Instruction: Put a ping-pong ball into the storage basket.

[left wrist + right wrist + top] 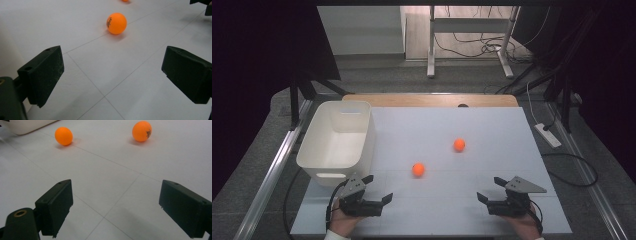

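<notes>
Two orange balls lie on the white table top: the near ball (pixel 418 169) (pixel 116 23) (pixel 64 136) at the middle and the far ball (pixel 459 145) (pixel 142 131) to its right and farther back. My left gripper (pixel 378 188) (pixel 112 77) rests near the front left edge, open and empty, aimed toward the near ball. At the front right my right gripper (pixel 491 188) (pixel 116 207) is open too, with nothing between its jaws. Both balls lie well ahead of the jaws.
A white plastic bin (pixel 337 141) stands at the table's left side, just beyond my left gripper; its interior looks bare. A wooden strip (pixel 430 100) runs along the far edge. Cables and desk legs (pixel 432 45) are on the floor beyond.
</notes>
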The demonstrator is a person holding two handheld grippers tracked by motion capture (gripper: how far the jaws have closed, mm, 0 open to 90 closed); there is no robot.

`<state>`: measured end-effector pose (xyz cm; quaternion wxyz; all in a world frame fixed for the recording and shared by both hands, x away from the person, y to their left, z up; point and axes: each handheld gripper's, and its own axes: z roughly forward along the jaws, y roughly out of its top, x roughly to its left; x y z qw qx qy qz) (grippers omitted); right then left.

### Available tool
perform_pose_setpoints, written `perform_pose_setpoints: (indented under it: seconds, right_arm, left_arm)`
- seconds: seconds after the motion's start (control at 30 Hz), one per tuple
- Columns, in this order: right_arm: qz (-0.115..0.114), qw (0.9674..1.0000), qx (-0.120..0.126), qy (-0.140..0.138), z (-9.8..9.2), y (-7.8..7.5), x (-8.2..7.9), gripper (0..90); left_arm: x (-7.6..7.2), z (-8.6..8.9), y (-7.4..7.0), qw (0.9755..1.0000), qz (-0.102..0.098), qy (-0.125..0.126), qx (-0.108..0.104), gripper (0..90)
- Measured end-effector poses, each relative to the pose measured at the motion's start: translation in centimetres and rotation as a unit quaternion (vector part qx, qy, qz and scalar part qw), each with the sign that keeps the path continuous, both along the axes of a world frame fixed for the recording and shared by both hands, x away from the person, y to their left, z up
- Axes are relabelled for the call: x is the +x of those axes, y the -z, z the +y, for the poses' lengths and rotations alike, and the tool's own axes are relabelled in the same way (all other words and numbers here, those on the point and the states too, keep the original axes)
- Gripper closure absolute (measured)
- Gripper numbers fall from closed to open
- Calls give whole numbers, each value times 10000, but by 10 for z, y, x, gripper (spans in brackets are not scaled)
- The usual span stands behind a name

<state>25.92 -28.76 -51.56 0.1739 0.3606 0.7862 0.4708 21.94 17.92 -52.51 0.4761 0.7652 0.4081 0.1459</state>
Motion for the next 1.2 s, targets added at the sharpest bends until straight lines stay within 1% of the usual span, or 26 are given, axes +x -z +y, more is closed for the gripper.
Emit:
perform_pose_setpoints:
  seconds: [0.1, 0.2, 0.37, 0.43, 0.57, 0.6, 0.7, 0.8, 0.97, 1.0, 1.03, 1.07, 1.1, 1.2]
  right_arm:
    - [24, 10000, -18, -15, 1, 1, 2, 118]
    - [-8, 10000, -47, -8, 0, 0, 1, 118]
    - [-47, 10000, -22, 33, -4, 0, -1, 121]
    - [-47, 10000, -24, 28, -4, 0, -1, 121]
    - [-128, 9999, -98, -34, -3, -1, -2, 125]
    - [-148, 9999, -73, -47, -3, -2, -2, 125]
    - [-154, 9999, -66, 0, -5, -3, -3, 125]
    - [-164, 9998, -43, 45, -6, -3, -4, 125]
    - [-164, 9998, -15, 63, -5, -3, -3, 125]
    - [-167, 9998, -25, 54, -4, -3, -3, 125]
    - [-165, 9998, -34, 48, -3, -3, -3, 125]
    - [-178, 9998, -63, 8, -2, -3, -2, 125]
    - [-177, 9998, -59, -24, 0, -3, -2, 124]
    - [-176, 9998, -71, -40, 2, -2, -2, 124]
  left_arm:
    - [-1, 0, -1, 10000, -8, -2, -6, 55]
    - [-3, -2, -3, 10000, -37, 12, 4, 56]
    - [-4, -5, -4, 10000, -67, -4, 39, 56]
    - [-3, -6, -4, 9999, -76, -4, 85, 56]
    - [-2, -7, -4, 9999, -75, -35, 75, 57]
    - [-2, -8, -5, 9999, -86, -47, 69, 57]
    - [-1, -13, -8, 9999, -93, -30, 101, 59]
    - [1, -19, -15, 9997, -177, 1, 166, 58]
    - [2, -23, -22, 9996, -195, 34, 202, 59]
    - [3, -23, -23, 9996, -207, 23, 197, 60]
    - [2, -23, -23, 9993, -302, -34, 195, 68]
    - [3, -23, -24, 9994, -296, -76, 144, 87]
    - [4, -23, -24, 9995, -273, -99, 117, 87]
    - [5, -23, -27, 9995, -280, -64, 126, 86]
